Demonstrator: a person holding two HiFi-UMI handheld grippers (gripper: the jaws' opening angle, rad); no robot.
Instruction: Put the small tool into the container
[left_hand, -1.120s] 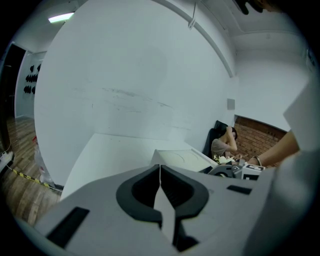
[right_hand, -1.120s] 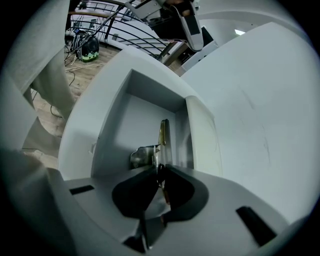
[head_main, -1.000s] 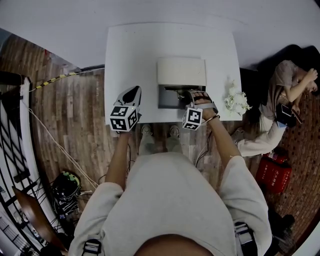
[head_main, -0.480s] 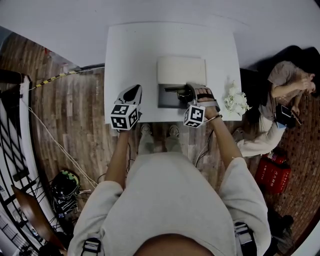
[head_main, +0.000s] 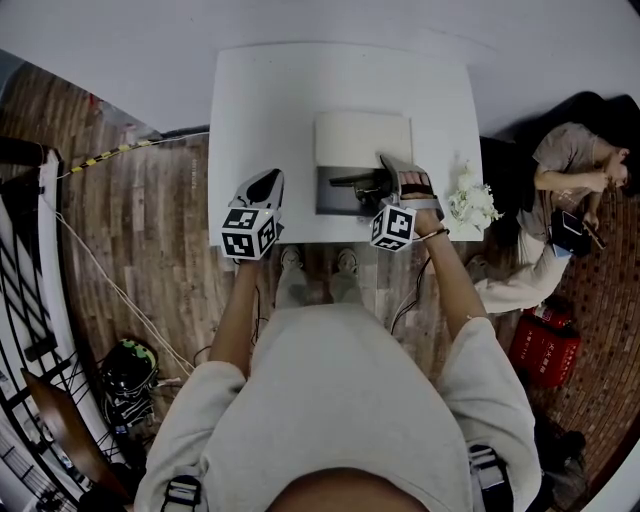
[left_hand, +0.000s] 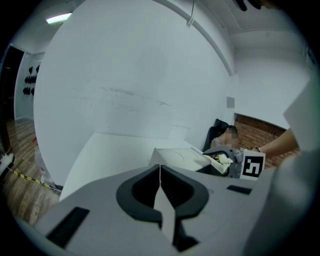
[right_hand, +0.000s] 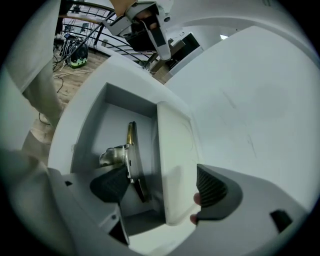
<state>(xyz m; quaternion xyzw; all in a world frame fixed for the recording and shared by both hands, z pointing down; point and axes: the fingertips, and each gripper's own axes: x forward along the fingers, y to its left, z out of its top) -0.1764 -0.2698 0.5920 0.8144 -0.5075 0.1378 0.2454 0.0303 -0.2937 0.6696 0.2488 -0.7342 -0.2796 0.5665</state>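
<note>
The container (head_main: 333, 203) is a grey open box on the white table (head_main: 270, 100), its pale lid (head_main: 363, 140) folded back behind it. The small metal tool (head_main: 358, 183) lies inside the box, seen on edge (right_hand: 131, 152) in the right gripper view. My right gripper (head_main: 392, 176) hangs over the box's right end, and its jaws are opening. The tool rests beside the left pad (right_hand: 111, 183), and the right pad (right_hand: 212, 187) stands far off over the lid (right_hand: 175, 145). My left gripper (head_main: 262, 188) is shut and empty (left_hand: 160, 172) at the table's front left.
A white bunch of flowers (head_main: 472, 200) sits at the table's right edge, close to my right hand. A person (head_main: 570, 180) sits on the floor right of the table. The wall runs behind the table; wood floor lies to the left.
The right gripper's jaws have spread from shut to wide over the box, and the tool now lies free inside. The left gripper has stayed where it was.
</note>
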